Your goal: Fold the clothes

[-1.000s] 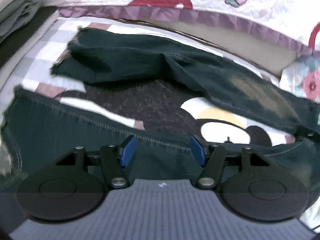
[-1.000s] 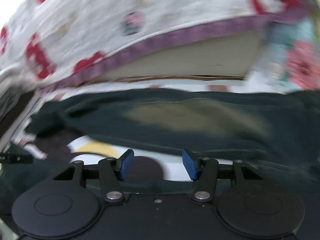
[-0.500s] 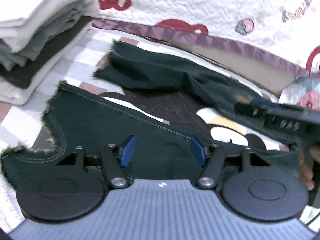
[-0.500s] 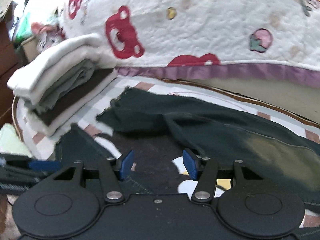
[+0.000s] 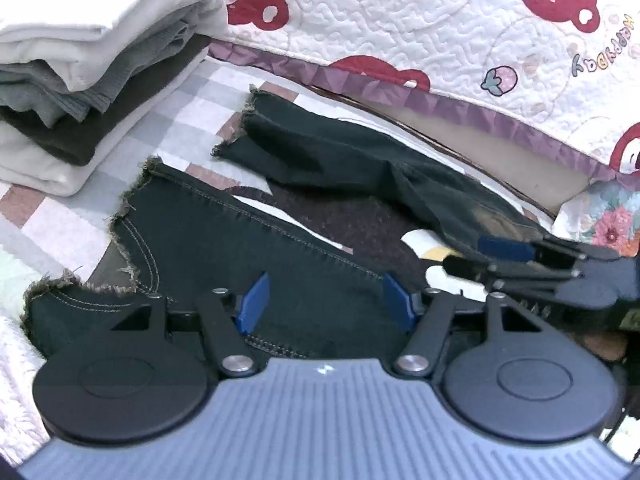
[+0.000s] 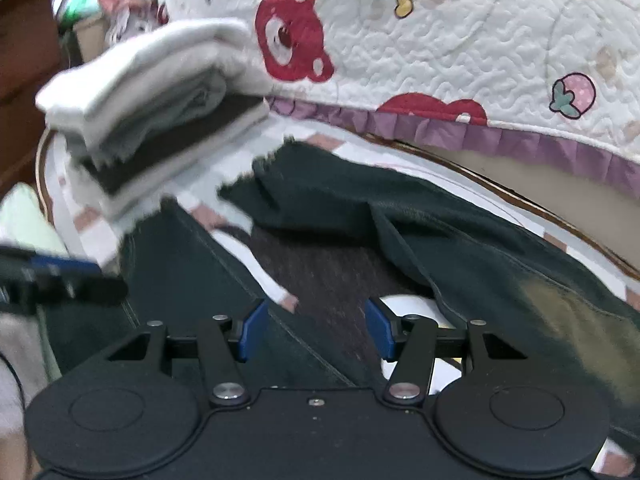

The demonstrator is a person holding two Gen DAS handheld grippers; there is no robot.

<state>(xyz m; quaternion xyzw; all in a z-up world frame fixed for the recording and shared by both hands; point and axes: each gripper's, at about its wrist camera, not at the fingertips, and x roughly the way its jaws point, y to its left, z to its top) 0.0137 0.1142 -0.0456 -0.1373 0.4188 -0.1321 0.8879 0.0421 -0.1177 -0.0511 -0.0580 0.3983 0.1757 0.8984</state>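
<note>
Jeans (image 5: pixel 304 280), waist cut off below

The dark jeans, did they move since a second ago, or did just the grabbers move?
Mostly the grippers moved. Both cameras pulled back and swung left, so the folded pile came into view. The right gripper now shows at the left view's right side, near the far leg. Nothing was grabbed: the left gripper and the right one stayed open. The jeans look about the same, legs spread apart.

Dark green jeans (image 5: pixel 304 280) with frayed hems lie spread flat, legs splayed apart.
</note>
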